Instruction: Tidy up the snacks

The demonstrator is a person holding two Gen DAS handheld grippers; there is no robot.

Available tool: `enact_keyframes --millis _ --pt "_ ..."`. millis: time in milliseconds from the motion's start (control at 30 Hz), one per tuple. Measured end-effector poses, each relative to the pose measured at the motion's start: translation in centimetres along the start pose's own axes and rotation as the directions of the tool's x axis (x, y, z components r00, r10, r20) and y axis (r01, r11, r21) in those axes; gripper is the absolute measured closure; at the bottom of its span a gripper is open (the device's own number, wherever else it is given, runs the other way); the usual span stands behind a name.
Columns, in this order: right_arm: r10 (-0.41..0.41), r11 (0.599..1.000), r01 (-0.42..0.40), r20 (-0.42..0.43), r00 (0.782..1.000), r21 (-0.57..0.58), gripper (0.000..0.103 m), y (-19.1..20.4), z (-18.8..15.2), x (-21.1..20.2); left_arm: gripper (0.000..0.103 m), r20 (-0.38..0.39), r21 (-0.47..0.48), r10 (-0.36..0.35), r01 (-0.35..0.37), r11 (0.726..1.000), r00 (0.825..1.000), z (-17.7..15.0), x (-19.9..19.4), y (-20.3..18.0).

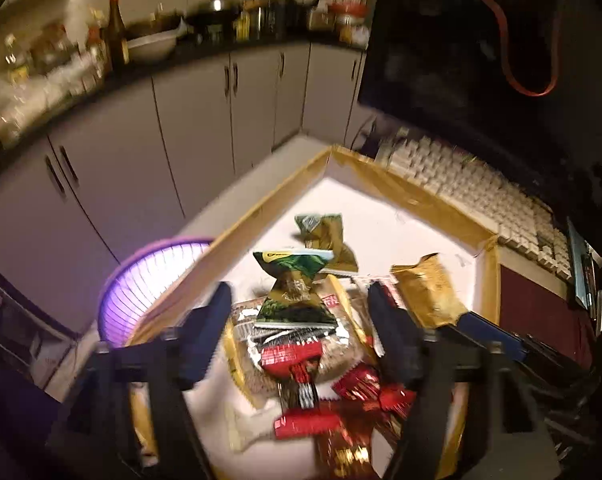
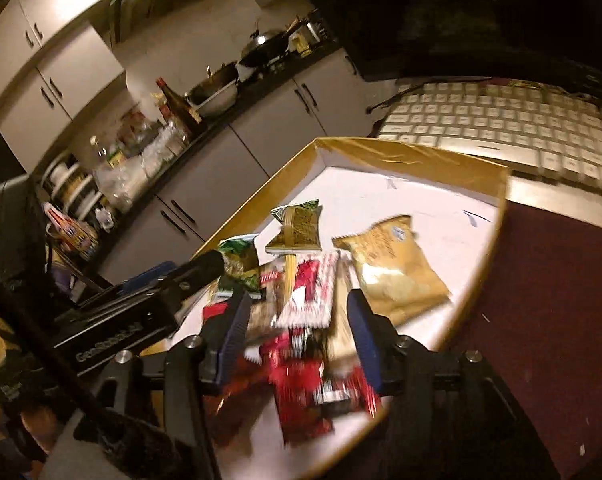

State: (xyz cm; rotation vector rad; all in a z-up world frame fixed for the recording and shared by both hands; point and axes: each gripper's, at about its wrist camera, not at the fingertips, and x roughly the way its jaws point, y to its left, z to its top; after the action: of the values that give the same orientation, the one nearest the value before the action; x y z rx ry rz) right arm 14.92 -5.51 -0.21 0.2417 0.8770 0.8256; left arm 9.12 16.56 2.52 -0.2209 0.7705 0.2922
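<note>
- Desk (image 2: 549, 280): a dark red surface was noted, carrying the tray and, beyond it, a white keyboard (image 2: 501, 128).
- Tray (image 1: 421, 196): a shallow box with gold walls and a white floor was recorded on the desk; all the snacks lay inside it, heaped toward the near end, the far end bare.
- Basket (image 1: 149, 280): a purple ribbed basket was seen just beyond the tray's left wall, apparently off the desk edge; it was judged a likely place for sorted packets.
- Snack pile (image 1: 301, 352): red, silver and brown packets were found overlapping; single packets could not be told apart because of blur.
- Gold bag (image 2: 397, 268): it lay flat at the pile's right edge.
- Green packet (image 1: 293, 280): it was seen atop the pile, with a second, similar green-gold packet (image 1: 325, 240) lying behind it.
- Left tongs (image 1: 301, 308): held open above the pile, nothing gripped.
- Right tongs (image 2: 297, 316): likewise open and empty over the red packets.
- Step in hand: selection of a first packet was judged under way, with sorting barely begun.
- Next move: one top packet would need to be singled out and closed upon without neighbours being dragged.
</note>
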Motion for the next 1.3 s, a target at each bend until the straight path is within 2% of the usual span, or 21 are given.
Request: enact_keyframes --millis 67,167,300,467,600,1000,1300 --pt "0.015 1.0 -0.015 0.021 1.0 0.025 0.045 -0.5 -0.8 -2.1 0.026 0.019 0.004 -0.005 0.005 1.0 1.0 -0.6 -1.5 -0.4" --pt "-0.002 0.999 0.001 0.025 1.0 0.044 0.043 -1.3 -1.9 -4.4 0.024 0.035 -0.005 -0.02 0.021 1.0 0.999 -2.0 -3.5 -1.0" --pt "-0.051 0.996 0.05 0.0 0.999 0.069 0.04 -2.4 -3.2 -5.9 0.023 0.073 -0.018 0.02 -0.018 1.0 0.997 -4.0 -5.5 -1.7" --pt "-0.086 0.994 0.089 -0.039 0.996 0.07 0.04 -2.5 -4.0 -6.1 0.022 0.068 -0.021 0.045 -0.044 0.999 0.997 -5.0 -6.5 -2.7" --pt "-0.094 0.994 0.096 -0.044 0.995 0.041 0.04 -1.8 -4.4 -6.4 0.022 0.057 0.01 0.07 -0.071 0.997 0.996 -5.6 -7.0 -3.5" --pt "-0.099 0.995 0.1 -0.042 0.994 0.017 0.038 -1.5 -4.6 -6.3 0.021 0.065 0.0 0.108 -0.108 0.994 0.992 -6.3 -7.6 -3.4" --pt "-0.111 0.994 0.111 -0.049 0.993 -0.007 0.038 -0.8 -4.5 -5.7 0.021 0.062 0.0 0.098 -0.098 0.995 0.993 -6.2 -7.4 -2.9"
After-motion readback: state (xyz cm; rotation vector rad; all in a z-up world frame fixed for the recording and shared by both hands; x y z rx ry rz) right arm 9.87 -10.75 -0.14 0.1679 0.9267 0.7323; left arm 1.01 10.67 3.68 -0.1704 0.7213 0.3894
